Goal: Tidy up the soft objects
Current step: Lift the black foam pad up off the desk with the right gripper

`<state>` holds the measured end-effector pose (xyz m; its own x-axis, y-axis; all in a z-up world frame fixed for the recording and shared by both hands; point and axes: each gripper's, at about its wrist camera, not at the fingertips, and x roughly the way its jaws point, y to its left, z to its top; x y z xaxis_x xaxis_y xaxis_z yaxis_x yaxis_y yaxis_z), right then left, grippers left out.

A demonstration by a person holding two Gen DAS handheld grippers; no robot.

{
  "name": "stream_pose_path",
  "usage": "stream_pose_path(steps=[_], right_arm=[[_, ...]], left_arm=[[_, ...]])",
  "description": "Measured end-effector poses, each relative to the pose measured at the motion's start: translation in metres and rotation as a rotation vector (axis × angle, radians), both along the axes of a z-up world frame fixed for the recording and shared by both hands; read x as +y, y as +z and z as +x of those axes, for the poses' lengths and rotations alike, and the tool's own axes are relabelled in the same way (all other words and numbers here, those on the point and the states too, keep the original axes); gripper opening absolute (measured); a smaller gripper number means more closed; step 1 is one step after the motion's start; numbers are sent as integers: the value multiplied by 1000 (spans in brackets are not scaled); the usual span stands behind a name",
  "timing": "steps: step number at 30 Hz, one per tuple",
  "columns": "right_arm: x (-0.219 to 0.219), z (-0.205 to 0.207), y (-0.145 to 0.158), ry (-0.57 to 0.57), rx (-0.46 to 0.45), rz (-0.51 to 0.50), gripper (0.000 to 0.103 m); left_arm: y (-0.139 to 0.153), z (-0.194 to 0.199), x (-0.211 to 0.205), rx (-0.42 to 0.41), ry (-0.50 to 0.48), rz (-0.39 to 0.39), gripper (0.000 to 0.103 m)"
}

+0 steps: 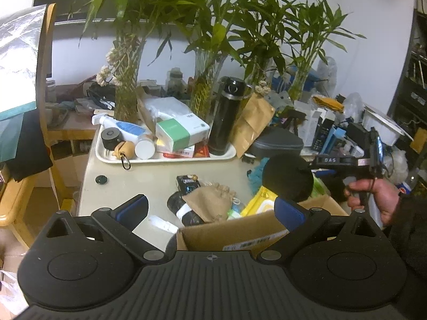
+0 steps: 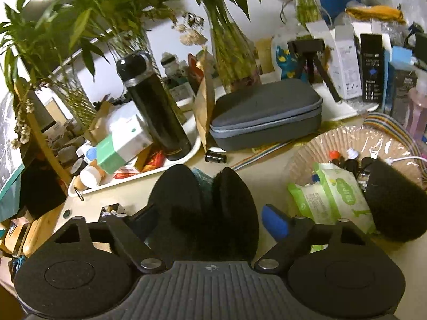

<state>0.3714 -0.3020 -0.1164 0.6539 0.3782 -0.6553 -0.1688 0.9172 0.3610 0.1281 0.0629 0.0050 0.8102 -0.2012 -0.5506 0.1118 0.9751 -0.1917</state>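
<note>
Currently mid-pick, by my reading: one soft item being taken for sorting. Left claw (image 1: 210, 208) open and empty, over the cardboard box (image 1: 240, 232) at the near edge of the table (image 1: 149, 176). Right claw (image 2: 208, 218) stands wide, straddling two black fluffy pads (image 2: 229, 208); its blue right finger (image 2: 275, 224) appears just clear of the fluff, the left finger is hidden, so no grip confirmed. Next move calls for a gentle squeeze before lifting, since fluff compresses and slips. Count, left to right: one white tray (image 2: 186, 149), one black flask (image 2: 152, 101), one grey case (image 2: 267, 114), three fluffy pads in all, two green wipe packs (image 2: 339, 189), one basket (image 2: 344, 138).
</note>
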Motion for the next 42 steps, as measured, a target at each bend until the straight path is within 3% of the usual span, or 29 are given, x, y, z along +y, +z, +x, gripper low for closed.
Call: stream_pose_path(steps=[2, 4, 5, 9, 18, 23, 30, 42], right_arm=[[1, 7, -5, 12, 13, 1, 76], [1, 14, -10, 26, 43, 16, 55], [0, 15, -13, 31, 63, 44, 38], [0, 5, -2, 23, 36, 41, 24], [-4, -31, 50, 55, -203, -19, 22], [-18, -43, 65, 31, -266, 34, 22], [-35, -62, 82, 57, -300, 147, 22], [-28, -68, 90, 89, -312, 163, 22]], left_arm=[[2, 2, 1, -2, 3, 0, 103], [3, 4, 2, -3, 8, 3, 103], [3, 5, 2, -2, 11, 3, 103], [6, 8, 4, 1, 29, 3, 103], [11, 10, 1, -14, 50, 23, 103], [15, 15, 3, -31, 44, 66, 103], [8, 40, 26, -3, 46, 75, 103], [-46, 94, 56, 102, -21, 90, 103]])
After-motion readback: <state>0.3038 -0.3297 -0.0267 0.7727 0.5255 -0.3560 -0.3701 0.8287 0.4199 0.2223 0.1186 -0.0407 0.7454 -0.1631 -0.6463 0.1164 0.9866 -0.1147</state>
